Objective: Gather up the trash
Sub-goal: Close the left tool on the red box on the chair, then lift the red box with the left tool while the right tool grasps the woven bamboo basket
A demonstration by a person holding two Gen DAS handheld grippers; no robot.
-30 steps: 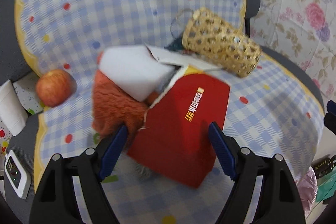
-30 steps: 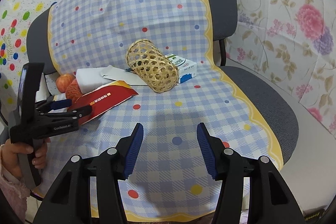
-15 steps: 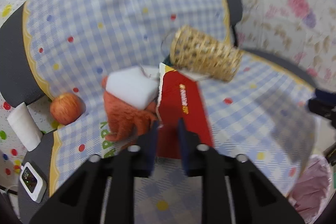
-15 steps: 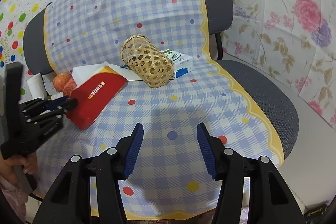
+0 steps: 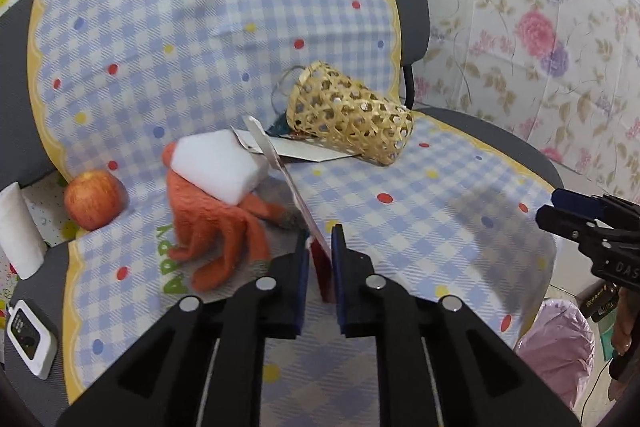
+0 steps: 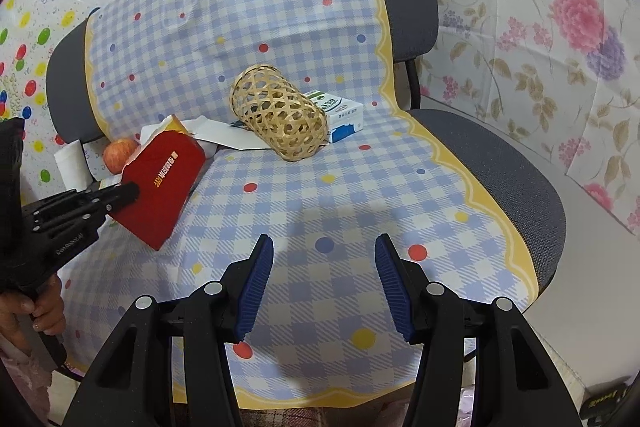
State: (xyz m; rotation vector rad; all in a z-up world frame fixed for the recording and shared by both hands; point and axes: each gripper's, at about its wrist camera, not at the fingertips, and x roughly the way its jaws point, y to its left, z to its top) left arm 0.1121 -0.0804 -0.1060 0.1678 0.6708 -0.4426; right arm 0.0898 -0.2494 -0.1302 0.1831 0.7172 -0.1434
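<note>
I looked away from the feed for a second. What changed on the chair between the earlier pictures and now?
The left tongs have just been closing and now pinch the red paper bag. The bag, flat before, now stands on edge, lifted off the cloth. The right tongs stayed open and empty. The wicker basket, apple, orange plush toy and milk carton kept their places.

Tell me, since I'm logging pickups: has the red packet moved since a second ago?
Yes. The red packet, clamped in the left gripper, has tipped up off the checked cloth, away from the bamboo basket.
</note>
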